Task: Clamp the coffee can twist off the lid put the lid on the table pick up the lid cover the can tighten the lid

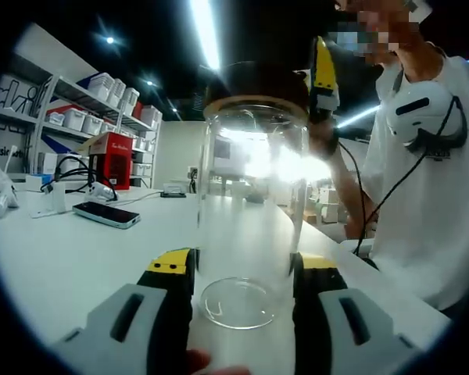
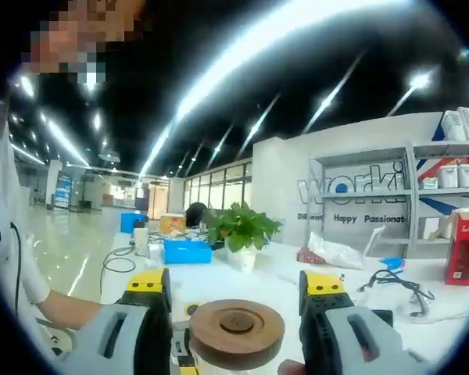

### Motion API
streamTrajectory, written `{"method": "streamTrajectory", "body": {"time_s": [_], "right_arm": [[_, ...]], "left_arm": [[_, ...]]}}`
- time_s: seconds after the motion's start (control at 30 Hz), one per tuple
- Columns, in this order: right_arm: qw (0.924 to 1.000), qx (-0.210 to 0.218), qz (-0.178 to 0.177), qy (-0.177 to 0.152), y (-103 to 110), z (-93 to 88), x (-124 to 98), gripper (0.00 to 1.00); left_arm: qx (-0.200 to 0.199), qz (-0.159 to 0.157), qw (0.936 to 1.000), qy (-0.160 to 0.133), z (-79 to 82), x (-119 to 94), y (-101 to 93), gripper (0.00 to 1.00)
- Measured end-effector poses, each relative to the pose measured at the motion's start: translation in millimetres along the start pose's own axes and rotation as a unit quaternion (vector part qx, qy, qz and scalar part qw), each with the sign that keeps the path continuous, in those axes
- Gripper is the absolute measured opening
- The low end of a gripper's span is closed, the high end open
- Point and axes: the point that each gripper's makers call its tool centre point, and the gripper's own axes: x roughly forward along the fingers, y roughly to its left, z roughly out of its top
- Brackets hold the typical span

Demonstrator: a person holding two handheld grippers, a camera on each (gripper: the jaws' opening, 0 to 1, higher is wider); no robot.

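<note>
A clear glass coffee can stands upright between the yellow-tipped jaws of my left gripper, which press on its lower sides. On the can's mouth sits a dark brown round lid. A yellow finger of my right gripper reaches down beside the lid's right edge. In the right gripper view the same wooden lid lies low between the jaws of my right gripper, with a small gap on each side. The can looks empty.
A phone, cables and a red box lie on the white table to the left. A person in a white shirt stands close on the right. A plant, blue box and cables lie further off.
</note>
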Motion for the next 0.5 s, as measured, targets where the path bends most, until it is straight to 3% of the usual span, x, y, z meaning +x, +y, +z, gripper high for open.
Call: {"method": "streamTrajectory", "body": {"time_s": [0.07, 0.13, 0.27, 0.3, 0.37, 0.5], "right_arm": [[0.9998, 0.002, -0.016, 0.011, -3.4, -5.5, 1.8, 0.55], [0.9987, 0.030, -0.039, -0.006, -7.7, -1.2, 1.0, 0.47], [0.9950, 0.042, -0.090, -0.012, -10.3, 1.1, -1.9, 0.62], [0.9949, 0.041, -0.092, -0.009, -6.3, -0.5, -2.1, 0.62], [0.9894, 0.062, -0.132, -0.006, -11.2, -4.0, -6.1, 0.64], [0.9818, 0.052, -0.182, -0.005, -16.7, -8.7, -8.8, 0.68]], "left_arm": [[0.001, 0.000, 1.0000, 0.000, -0.1, 0.0, -0.3, 0.39], [0.001, 0.000, 1.0000, 0.000, -0.2, -0.2, 0.0, 0.39], [0.001, 0.000, 1.0000, 0.000, 0.0, 0.4, -0.5, 0.39], [0.002, 0.001, 1.0000, 0.000, 0.0, 0.9, -0.9, 0.39], [0.003, 0.001, 1.0000, 0.001, 0.2, 2.0, -1.9, 0.39], [0.002, 0.001, 1.0000, 0.000, 0.7, 4.0, -3.3, 0.39]]}}
